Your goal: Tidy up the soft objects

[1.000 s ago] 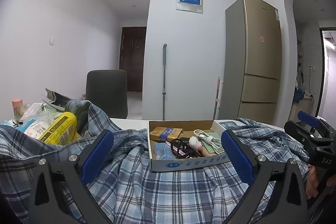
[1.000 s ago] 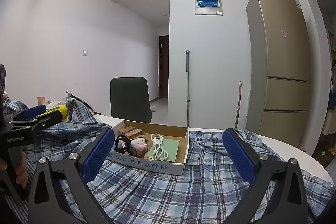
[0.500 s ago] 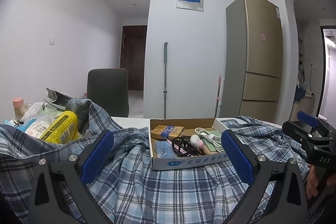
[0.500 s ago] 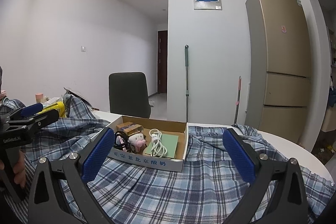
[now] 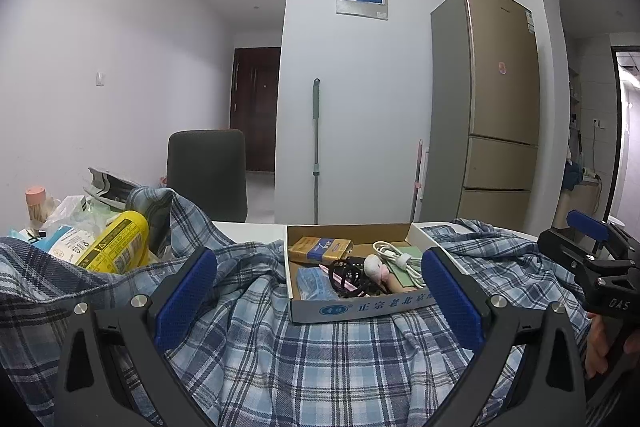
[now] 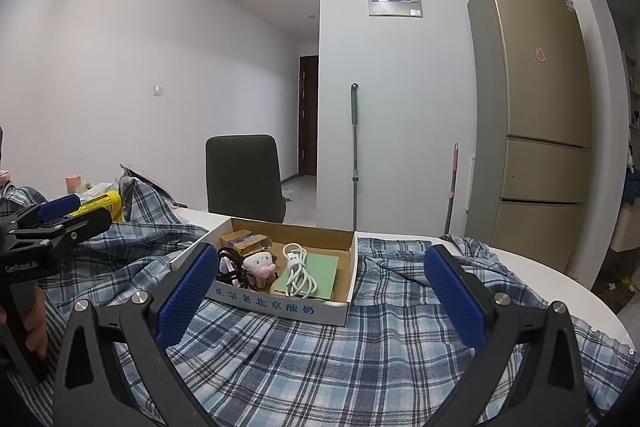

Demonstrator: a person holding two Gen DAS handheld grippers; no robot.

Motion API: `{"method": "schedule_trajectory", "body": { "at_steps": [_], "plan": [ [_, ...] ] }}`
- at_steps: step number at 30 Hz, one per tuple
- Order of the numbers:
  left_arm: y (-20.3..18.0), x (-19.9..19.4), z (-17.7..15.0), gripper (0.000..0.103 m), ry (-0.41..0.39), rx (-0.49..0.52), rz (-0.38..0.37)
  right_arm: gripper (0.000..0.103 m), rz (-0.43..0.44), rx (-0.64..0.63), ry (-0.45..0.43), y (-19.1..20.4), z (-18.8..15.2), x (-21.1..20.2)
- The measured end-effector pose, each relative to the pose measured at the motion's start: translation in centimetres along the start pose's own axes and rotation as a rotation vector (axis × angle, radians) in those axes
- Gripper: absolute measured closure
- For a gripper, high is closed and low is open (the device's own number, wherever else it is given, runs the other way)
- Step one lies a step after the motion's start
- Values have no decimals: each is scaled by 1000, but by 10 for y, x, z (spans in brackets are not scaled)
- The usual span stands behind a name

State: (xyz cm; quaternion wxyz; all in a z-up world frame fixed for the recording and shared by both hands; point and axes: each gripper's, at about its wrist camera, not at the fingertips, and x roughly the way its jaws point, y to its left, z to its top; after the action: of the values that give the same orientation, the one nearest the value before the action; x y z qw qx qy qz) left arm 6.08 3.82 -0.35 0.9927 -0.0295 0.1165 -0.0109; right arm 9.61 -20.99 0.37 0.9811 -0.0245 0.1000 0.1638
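Note:
A blue plaid shirt lies spread and rumpled over the table. On it stands a shallow cardboard box holding a small white and pink plush toy, a coiled white cable, a green pad and other small items. My left gripper hovers open just above the shirt, in front of the box. My right gripper is also open over the shirt, facing the box from the right. Nothing is between either pair of blue pads. Each gripper shows at the edge of the other's view.
A yellow package and plastic bags pile up at the table's left end. A dark chair stands behind the table. The white table edge curves at the right. A gold fridge and a mop are against the far wall.
Both grippers stay open. The right gripper has edged slightly nearer the box, which looks a little larger in its view. The shirt and box have not moved.

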Motion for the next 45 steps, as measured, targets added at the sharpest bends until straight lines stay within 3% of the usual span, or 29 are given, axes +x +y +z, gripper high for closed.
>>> {"method": "schedule_trajectory", "body": {
  "at_steps": [45],
  "plan": [
    [-1, -1, -3, 0, -2, 0, 8, 0, 1, -3, 6, -1, -1, 1]
  ]
}}
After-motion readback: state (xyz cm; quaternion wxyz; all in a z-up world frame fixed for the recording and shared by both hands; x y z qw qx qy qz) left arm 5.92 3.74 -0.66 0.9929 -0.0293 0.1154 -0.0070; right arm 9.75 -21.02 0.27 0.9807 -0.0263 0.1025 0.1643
